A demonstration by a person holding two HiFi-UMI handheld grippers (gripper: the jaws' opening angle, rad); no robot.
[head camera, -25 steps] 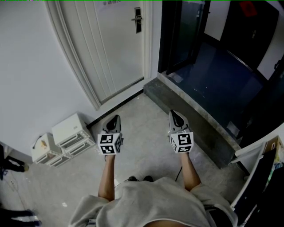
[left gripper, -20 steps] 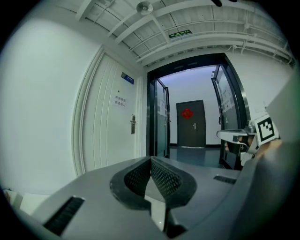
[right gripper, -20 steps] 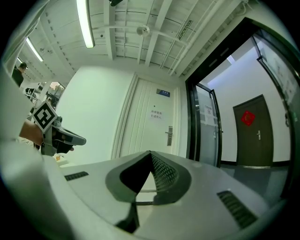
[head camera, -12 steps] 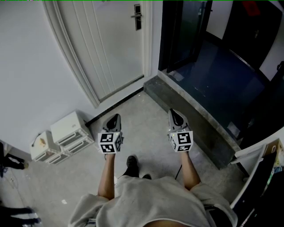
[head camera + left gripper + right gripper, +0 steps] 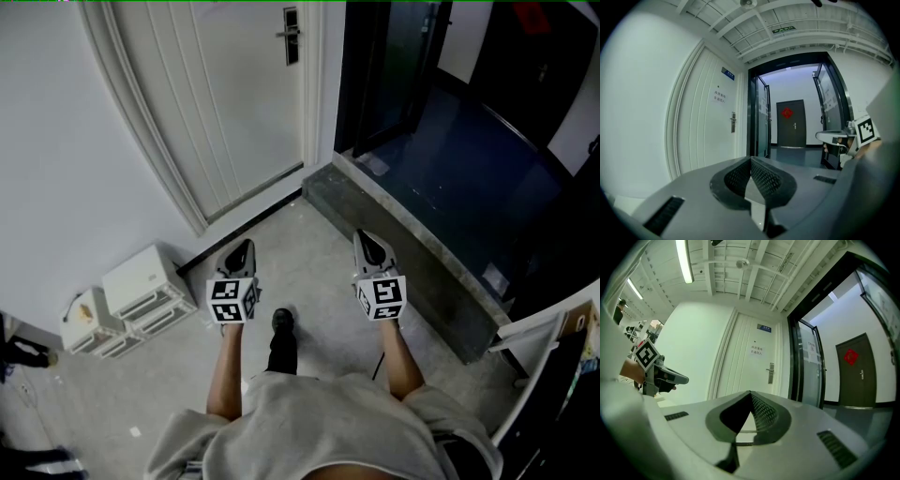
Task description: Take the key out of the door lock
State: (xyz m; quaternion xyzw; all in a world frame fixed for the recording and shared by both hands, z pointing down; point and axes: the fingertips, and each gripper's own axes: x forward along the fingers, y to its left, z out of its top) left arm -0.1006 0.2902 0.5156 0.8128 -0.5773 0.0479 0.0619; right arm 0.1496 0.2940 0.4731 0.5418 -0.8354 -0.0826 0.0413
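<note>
The grey concrete floor (image 5: 319,244) carries white slotted boxes (image 5: 141,291) stacked against the left wall; a dark shoe (image 5: 280,322) stands mid-floor; a dark stone step (image 5: 422,267) borders its right side.

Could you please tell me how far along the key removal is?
Nothing looks done yet. The left gripper and right gripper are both shut and empty, held over the floor well short of the white door. Its lock is far off; a key is too small to see. Remaining: reach the lock, grip the key, pull it out.
</note>
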